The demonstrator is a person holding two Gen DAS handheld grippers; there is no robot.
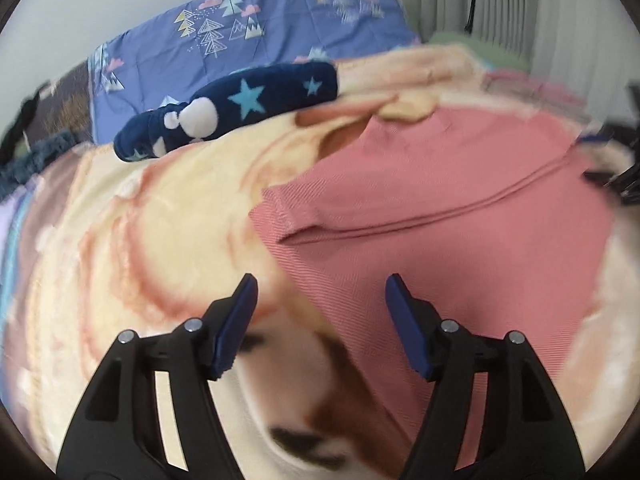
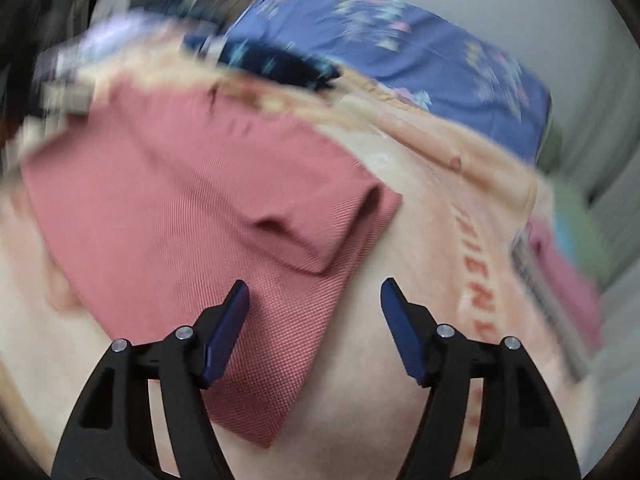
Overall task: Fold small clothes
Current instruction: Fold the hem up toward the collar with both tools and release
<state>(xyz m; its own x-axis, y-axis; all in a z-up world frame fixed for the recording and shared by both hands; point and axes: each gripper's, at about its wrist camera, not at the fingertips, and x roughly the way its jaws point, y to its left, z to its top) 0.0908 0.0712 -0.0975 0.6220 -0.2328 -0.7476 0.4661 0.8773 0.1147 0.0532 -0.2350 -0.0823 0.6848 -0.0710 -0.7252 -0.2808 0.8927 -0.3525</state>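
In the left wrist view, the left gripper [image 1: 320, 286] is seen with its blue-padded jaws spread apart and nothing caught between them. It is held above the near edge of a pink ribbed garment [image 1: 440, 200], which is laid flat on a cream blanket [image 1: 140, 220] printed in peach and brown. A folded layer of the garment is marked by a curved hem line running across its middle. Beyond the garment, at the far side of the blanket, a dark navy star-patterned piece [image 1: 240, 104] with white round shapes is seen lying apart from it. Behind that, a blue sheet [image 1: 260, 28] printed with trees and clouds is spread. At the right edge, part of the other gripper is glimpsed, blurred.

In the right wrist view, which is blurred, the right gripper [image 2: 315, 288] is likewise shown with jaws parted and empty. The pink ribbed garment [image 2: 180, 200] is found under and ahead of its left finger [image 2: 228, 328], with one flap doubled over the lower layer. The cream blanket [image 2: 420, 240] lies bare beneath the right finger [image 2: 400, 328]. The navy piece [image 2: 280, 62] and blue sheet [image 2: 420, 48] are seen beyond.
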